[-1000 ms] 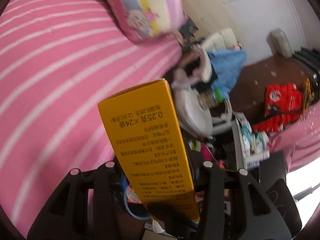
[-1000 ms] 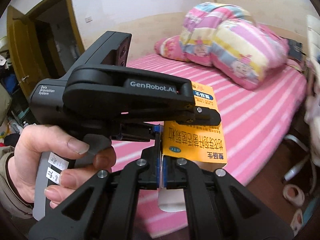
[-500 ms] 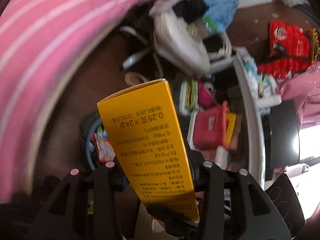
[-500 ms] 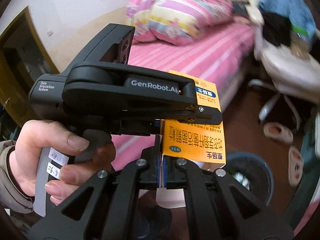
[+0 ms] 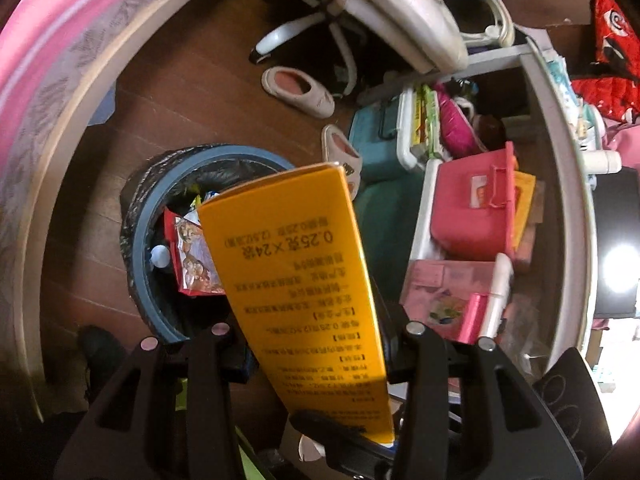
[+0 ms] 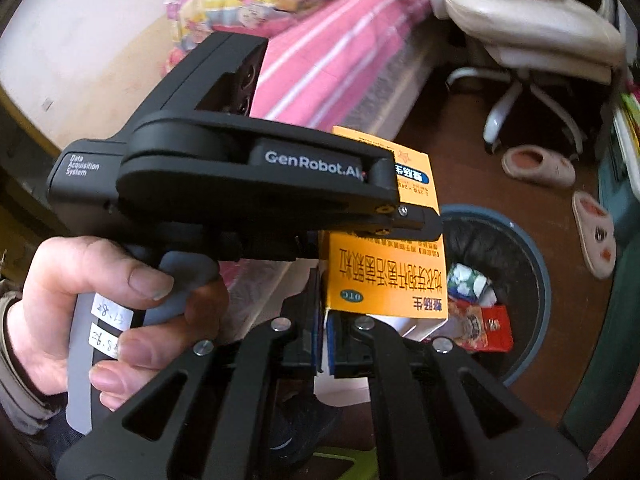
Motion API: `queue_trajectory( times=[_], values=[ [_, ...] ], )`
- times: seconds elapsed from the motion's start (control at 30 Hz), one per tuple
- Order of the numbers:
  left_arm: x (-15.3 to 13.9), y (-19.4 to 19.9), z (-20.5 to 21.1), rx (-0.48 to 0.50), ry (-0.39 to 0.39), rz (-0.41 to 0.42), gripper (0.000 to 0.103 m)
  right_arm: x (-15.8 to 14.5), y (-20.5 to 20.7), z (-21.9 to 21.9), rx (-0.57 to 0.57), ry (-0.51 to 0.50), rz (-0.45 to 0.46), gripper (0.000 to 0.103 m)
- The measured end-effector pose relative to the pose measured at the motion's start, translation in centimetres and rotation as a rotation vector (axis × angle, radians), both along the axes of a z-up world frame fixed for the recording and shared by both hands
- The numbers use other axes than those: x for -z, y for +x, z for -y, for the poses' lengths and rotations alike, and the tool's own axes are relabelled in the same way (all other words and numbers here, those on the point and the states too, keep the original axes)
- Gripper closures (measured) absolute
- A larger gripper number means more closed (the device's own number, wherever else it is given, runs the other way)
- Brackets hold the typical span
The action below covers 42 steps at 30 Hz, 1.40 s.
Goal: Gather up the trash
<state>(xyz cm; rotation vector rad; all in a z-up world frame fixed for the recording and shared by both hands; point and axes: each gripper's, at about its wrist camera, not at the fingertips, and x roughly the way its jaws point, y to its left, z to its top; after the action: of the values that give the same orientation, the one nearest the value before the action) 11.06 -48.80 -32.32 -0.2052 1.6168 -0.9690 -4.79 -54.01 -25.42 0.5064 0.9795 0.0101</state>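
Note:
My left gripper (image 5: 316, 344) is shut on a yellow medicine box (image 5: 296, 272) with black print and holds it above a round blue-rimmed trash bin (image 5: 140, 256) lined with a black bag. The bin holds a red snack wrapper (image 5: 192, 256) and other scraps. In the right wrist view the left gripper's black body (image 6: 256, 184) fills the middle, and the yellow box (image 6: 384, 276) hangs over the bin (image 6: 536, 264). My right gripper (image 6: 326, 344) is shut on a thin white flap at the box's lower edge.
A pink striped bed (image 6: 344, 52) lies to the left. A white swivel chair (image 5: 384, 12) and two pink slippers (image 5: 298, 90) stand on the brown floor beyond the bin. A cluttered shelf with pink boxes (image 5: 472, 216) is on the right.
Both grippers have swung with the yellow box from over the bed down toward the floor. The trash bin has come into view and now lies under the box.

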Motion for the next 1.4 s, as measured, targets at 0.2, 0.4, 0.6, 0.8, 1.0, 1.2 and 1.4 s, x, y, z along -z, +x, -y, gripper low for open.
queue_trajectory(
  times=[0.2, 0.4, 0.6, 0.8, 1.0, 1.2, 1.4],
  values=[
    [2.6, 1.6, 0.4, -0.034, 0.19, 0.082, 0.011, 3.8, -0.5, 2.9, 0.172, -0.033, -0.124, 0.03],
    [1.6, 1.4, -0.8, 0.012, 0.259, 0.168, 0.011, 2.5, -1.8, 2.5, 0.204, -0.071, -0.107, 0.024],
    [-6.1, 1.3, -5.2, -0.095, 0.19, 0.367, 0.006, -2.6, -0.9, -0.5, 0.164, -0.184, 0.023, 0.016],
    [-14.9, 1.3, -12.4, -0.268, 0.151, 0.571, 0.006, -10.3, 0.7, -6.3, 0.072, -0.296, 0.195, 0.01],
    [-22.1, 0.1, -21.6, -0.458, 0.164, 0.706, 0.006, -16.7, 1.9, -12.7, -0.038, -0.328, 0.332, 0.007],
    [-26.4, -2.3, -30.6, -0.633, 0.221, 0.778, 0.006, -20.3, 3.1, -20.4, -0.184, -0.341, 0.411, 0.006],
    [-27.8, -4.1, -38.6, -0.779, 0.279, 0.779, 0.006, -21.5, 3.2, -27.5, -0.31, -0.336, 0.447, 0.006]
  ],
)
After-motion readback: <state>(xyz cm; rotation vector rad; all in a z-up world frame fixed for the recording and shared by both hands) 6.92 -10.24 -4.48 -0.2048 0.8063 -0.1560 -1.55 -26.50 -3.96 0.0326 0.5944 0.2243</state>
